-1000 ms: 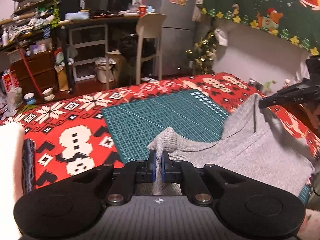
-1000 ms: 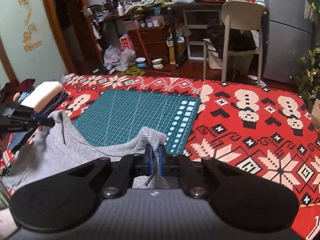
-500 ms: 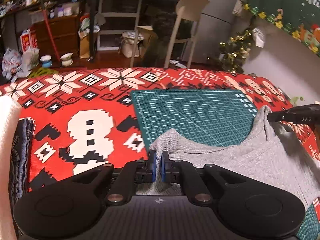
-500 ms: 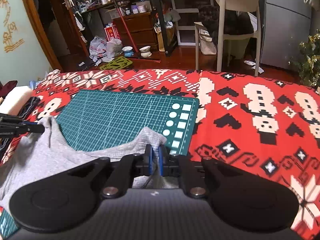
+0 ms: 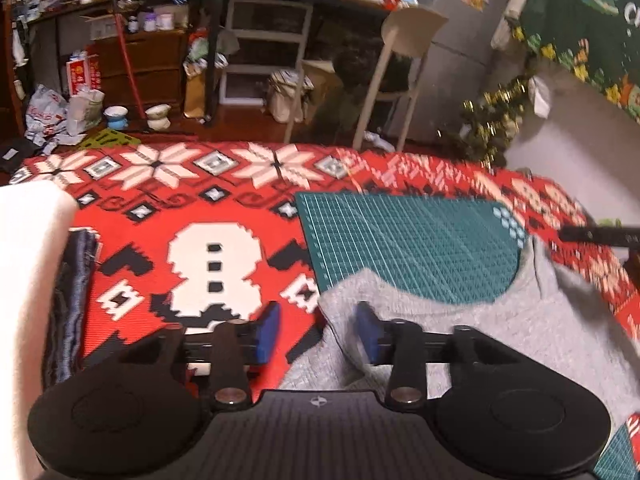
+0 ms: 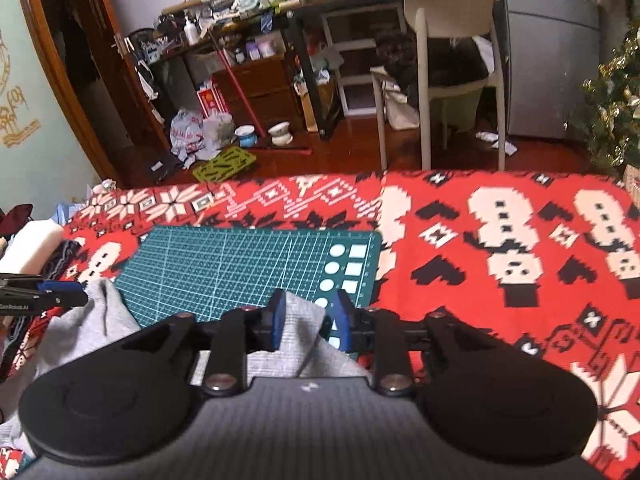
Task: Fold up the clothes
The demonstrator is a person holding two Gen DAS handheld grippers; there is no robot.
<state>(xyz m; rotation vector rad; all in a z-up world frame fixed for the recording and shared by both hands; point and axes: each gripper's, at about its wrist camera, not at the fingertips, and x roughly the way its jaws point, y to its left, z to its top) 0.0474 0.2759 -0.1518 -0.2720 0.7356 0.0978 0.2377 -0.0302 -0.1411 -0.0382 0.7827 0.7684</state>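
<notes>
A grey knit garment [image 5: 472, 332] lies spread over the near edge of a green cutting mat [image 5: 408, 244] on a red patterned blanket. My left gripper [image 5: 318, 334] is open; a grey corner of the garment lies between its blue pads, loose. My right gripper [image 6: 308, 320] is open too, with the other grey corner [image 6: 300, 320] lying between its pads. The left gripper's fingers [image 6: 60, 294] show at the left edge of the right wrist view, beside the garment [image 6: 88, 320]. The right gripper's finger [image 5: 596, 234] shows at the right of the left wrist view.
A white folded item [image 5: 28, 280] and dark folded clothes [image 5: 72, 300] lie at the blanket's left. The red blanket [image 6: 500, 240] stretches wide to the right of the mat [image 6: 248, 264]. A chair [image 6: 452, 60], desk and floor clutter stand beyond the far edge.
Both grippers were shut on the garment's corners and carried them down toward the mat. Both have now opened and let the corners go onto the surface.
</notes>
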